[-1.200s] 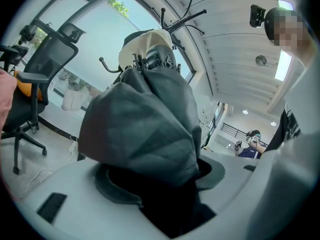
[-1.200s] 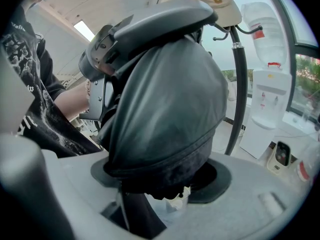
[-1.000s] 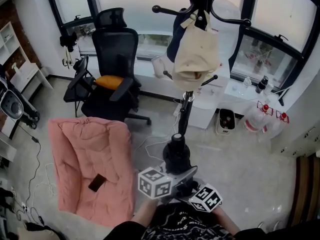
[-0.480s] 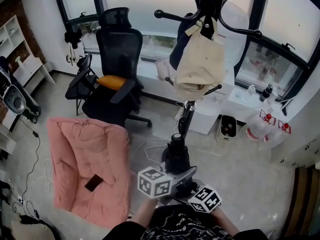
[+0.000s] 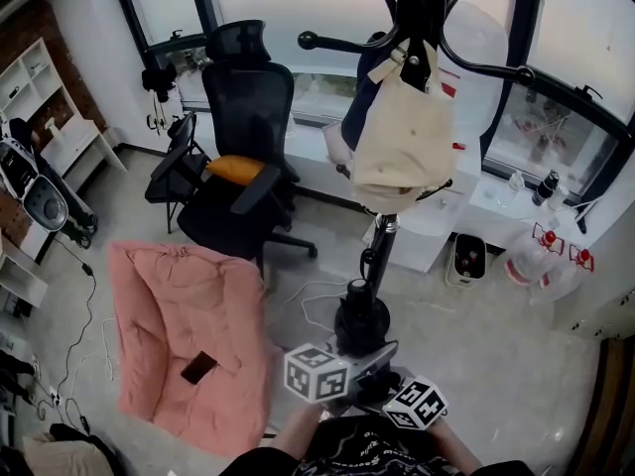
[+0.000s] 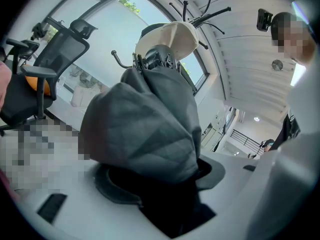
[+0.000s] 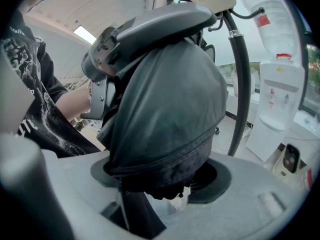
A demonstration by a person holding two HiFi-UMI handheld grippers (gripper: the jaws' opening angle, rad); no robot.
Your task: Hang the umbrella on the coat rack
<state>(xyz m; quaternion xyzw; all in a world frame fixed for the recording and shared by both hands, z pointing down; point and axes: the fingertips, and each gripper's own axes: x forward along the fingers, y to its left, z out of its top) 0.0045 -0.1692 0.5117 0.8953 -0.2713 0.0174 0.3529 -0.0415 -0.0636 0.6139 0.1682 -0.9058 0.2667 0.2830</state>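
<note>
Folded umbrella (image 5: 359, 317) held low before the person, just in front of the coat rack (image 5: 382, 251) pole, left gripper (image 5: 342, 370) clamped on its gray fabric, right gripper (image 5: 392, 393) clamped on it alongside, cream bag (image 5: 402, 137) hanging on the rack above.

- A black office chair (image 5: 248, 117) stands by the window, with an orange cushion (image 5: 236, 170) on its seat.
- A pink floor cushion (image 5: 179, 305) lies on the floor, a dark phone (image 5: 199, 368) resting on it.
- A beige tote bag (image 5: 405, 137) hangs high.
- White shelves (image 5: 62, 139) stand at the left wall.
</note>
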